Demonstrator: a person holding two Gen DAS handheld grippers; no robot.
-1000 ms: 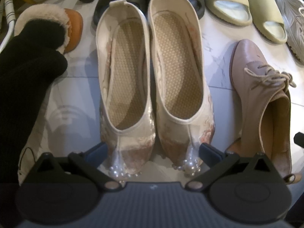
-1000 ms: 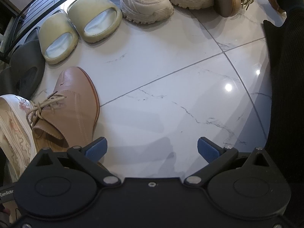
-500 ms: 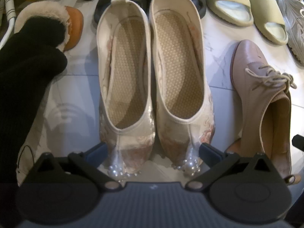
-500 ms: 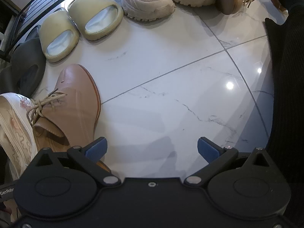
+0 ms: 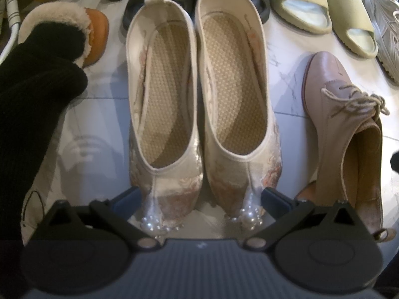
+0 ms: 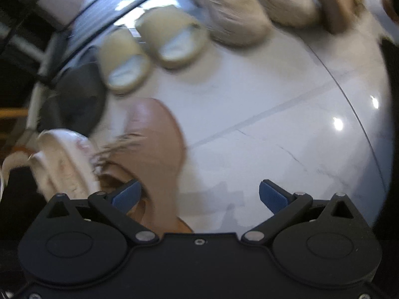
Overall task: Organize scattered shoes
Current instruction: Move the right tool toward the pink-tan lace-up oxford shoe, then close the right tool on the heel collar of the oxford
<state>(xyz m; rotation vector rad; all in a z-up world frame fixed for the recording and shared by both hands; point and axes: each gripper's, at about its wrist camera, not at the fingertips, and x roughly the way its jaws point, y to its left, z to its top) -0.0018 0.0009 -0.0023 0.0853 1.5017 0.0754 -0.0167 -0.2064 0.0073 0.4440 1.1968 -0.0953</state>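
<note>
The left tool (image 5: 199, 196) is spread wide, with the pearl-tipped toes of the embroidered flats (image 5: 199, 99) sitting between its fingers, not squeezed. The flats sit side by side on the marble floor (image 5: 94, 124). Right of the flats is a tan lace-up shoe (image 5: 349, 129); past their heels, to the right, are beige slides (image 5: 324, 17). The right tool (image 6: 199, 194) is wide open too, empty; its left finger (image 6: 127, 194) hangs over the lace-up's opening. That view's blurry.

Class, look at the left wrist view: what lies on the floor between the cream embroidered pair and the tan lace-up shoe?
Only bare white floor tile, seen in the left wrist view, separates the embroidered pair from the lace-up shoe.
</note>
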